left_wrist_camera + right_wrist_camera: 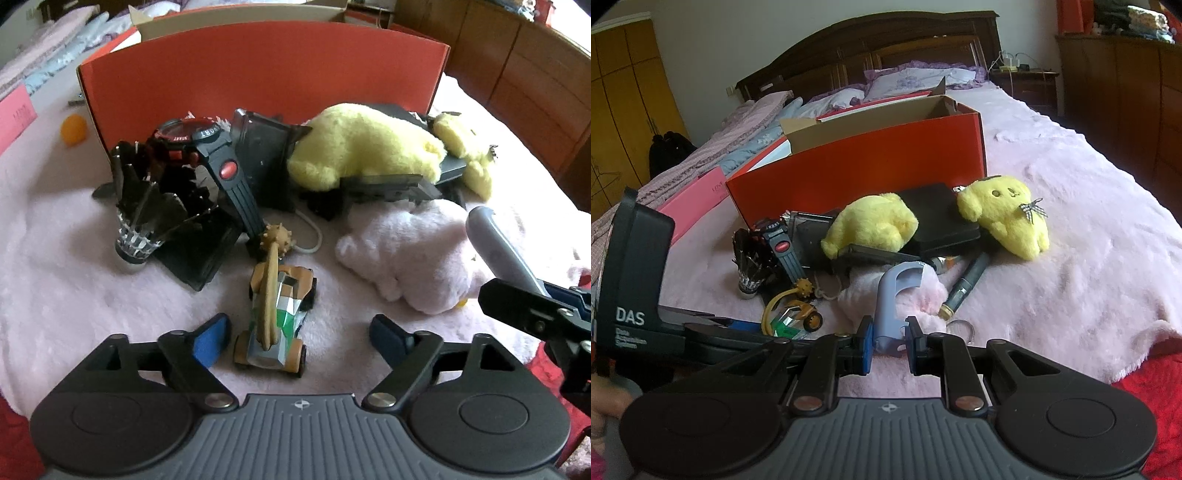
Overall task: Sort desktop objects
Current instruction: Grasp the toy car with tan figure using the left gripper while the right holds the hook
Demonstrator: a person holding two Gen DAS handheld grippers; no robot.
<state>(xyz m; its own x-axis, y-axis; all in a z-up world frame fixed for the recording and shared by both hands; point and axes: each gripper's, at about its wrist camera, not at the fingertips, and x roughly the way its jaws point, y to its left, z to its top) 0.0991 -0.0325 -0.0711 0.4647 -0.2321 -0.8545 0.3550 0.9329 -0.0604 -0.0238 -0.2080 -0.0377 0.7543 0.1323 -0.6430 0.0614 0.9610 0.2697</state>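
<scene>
A toy car (276,317) with a spiked-ball arm lies on the pink blanket between the fingers of my open left gripper (301,341); the pads do not touch it. It also shows in the right wrist view (792,317). My right gripper (888,341) is shut on a grey-blue plastic holder (892,306), which also shows at the right of the left wrist view (498,247). Behind lie a black shuttlecock (142,218), a black and red watch (207,155), two yellow plush toys (362,147) (1004,218), a pink plush (410,251) and a pen (966,286).
An open orange shoebox (258,70) stands behind the pile, also in the right wrist view (864,166). An orange ball (74,129) lies left of the box. Dark flat cases (942,218) sit under the plush toys. A wooden headboard (871,44) is at the far end.
</scene>
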